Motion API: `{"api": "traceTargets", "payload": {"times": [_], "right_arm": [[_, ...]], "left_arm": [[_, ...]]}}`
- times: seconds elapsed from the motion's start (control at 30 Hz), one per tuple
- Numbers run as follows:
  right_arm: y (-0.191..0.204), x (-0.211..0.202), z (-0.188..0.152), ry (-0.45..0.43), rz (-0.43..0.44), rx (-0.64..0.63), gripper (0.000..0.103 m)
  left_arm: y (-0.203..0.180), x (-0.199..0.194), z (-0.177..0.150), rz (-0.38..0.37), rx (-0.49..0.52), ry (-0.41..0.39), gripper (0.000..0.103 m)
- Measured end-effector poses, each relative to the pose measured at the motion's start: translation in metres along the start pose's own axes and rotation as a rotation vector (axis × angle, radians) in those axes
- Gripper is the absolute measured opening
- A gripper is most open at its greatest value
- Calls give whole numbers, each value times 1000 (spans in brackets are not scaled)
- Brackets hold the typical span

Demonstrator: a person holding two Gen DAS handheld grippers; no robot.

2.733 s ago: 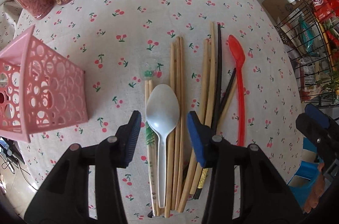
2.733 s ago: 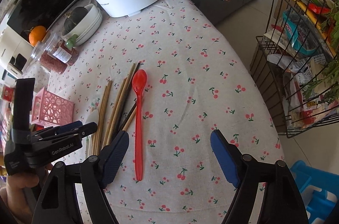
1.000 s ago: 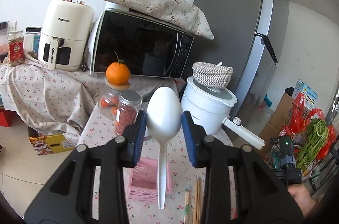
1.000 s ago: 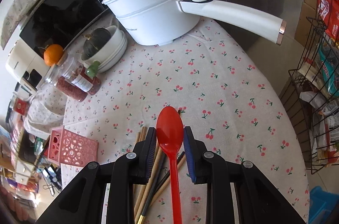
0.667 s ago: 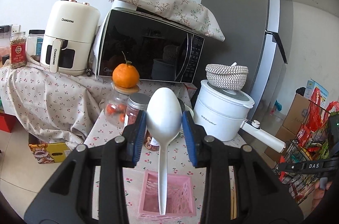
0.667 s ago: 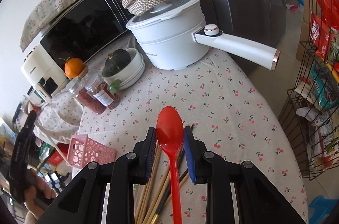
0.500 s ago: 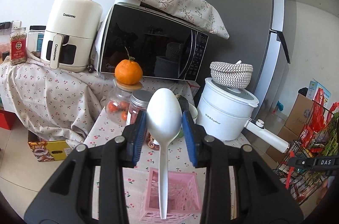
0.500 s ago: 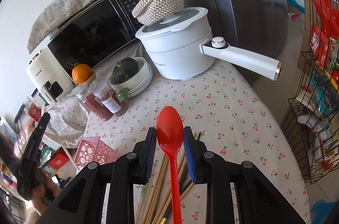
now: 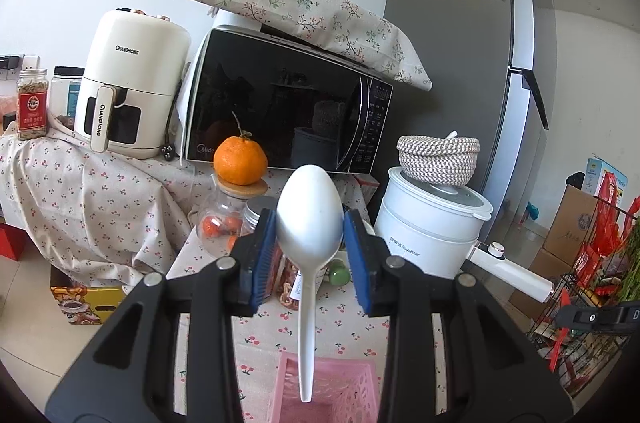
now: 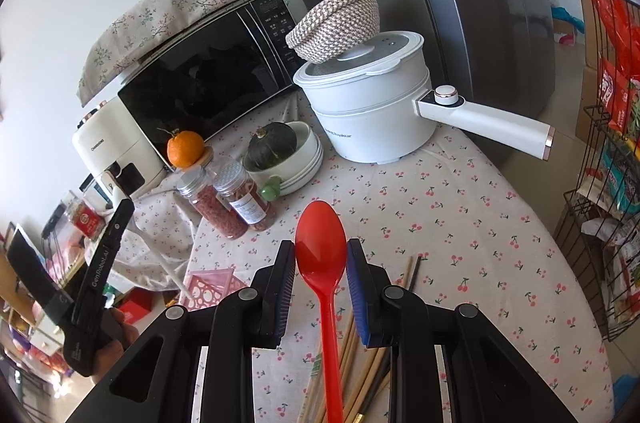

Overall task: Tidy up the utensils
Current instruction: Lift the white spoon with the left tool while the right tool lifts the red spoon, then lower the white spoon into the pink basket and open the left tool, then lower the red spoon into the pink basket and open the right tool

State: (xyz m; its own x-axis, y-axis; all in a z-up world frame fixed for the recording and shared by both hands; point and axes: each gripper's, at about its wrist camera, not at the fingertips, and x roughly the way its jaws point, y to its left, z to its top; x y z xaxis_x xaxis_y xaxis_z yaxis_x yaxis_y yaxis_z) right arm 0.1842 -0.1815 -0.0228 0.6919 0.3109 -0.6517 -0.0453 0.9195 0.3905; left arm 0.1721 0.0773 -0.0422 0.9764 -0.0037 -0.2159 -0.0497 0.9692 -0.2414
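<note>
The white plastic spoon [image 9: 310,219] stood bowl-up at the centre of the left wrist view, its bowl pinched between the blue pads of the left tool [image 9: 310,235]. Its thin handle hung straight down, and its tip lay in front of the open top of the pink perforated plastic basket [image 9: 360,387] at the bottom centre of that frame. The left tool pointed nearly level toward the black microwave oven [image 9: 280,111] in the middle of the frame.

In the right wrist view the red plastic spoon [image 10: 321,255] sat likewise bowl-up at the centre, its bowl clamped between the pads of the right tool [image 10: 321,271], which tilted down toward the bench [image 10: 460,243] covered in a cherry-print cloth. The red handle ran down to the bottom edge of the frame, crossing over the loose wooden and black chopsticks [image 10: 360,379] lying on the cloth at the lower centre. At the lower left of that frame the left tool appeared from the side, gripped by a person's hand [image 10: 116,331], with the white spoon's handle slanting down toward the pink basket just beside the right tool's left finger.
</note>
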Motion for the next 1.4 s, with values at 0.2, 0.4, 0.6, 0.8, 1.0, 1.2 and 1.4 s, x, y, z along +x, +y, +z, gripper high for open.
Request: {"api": "traceTargets", "payload": {"times": [0.2,0.4,0.6,0.8,1.0,1.2,1.4], "right_arm": [[13,-6,0,-40,19,-13,26],[34,-14,7,-108,88,13,26],[73,-11,14,-178,143,12,26],[111,13,16,-250,154,13,26],[135,45,11,-336,70,-8,26],[139,69,5,-369,-14,15,26],[139,80,-6,-324,-4,15,27]], "left_arm": [[-2,-4,-4,8,29,112,46],[3,-21,4,37,43,313,62],[21,-44,7,87,12,513,78],[42,-48,-7,107,17,646,80],[61,-43,-10,131,24,692,80],[68,-40,-13,125,9,725,80],[68,-36,-16,123,-2,734,80]]}}
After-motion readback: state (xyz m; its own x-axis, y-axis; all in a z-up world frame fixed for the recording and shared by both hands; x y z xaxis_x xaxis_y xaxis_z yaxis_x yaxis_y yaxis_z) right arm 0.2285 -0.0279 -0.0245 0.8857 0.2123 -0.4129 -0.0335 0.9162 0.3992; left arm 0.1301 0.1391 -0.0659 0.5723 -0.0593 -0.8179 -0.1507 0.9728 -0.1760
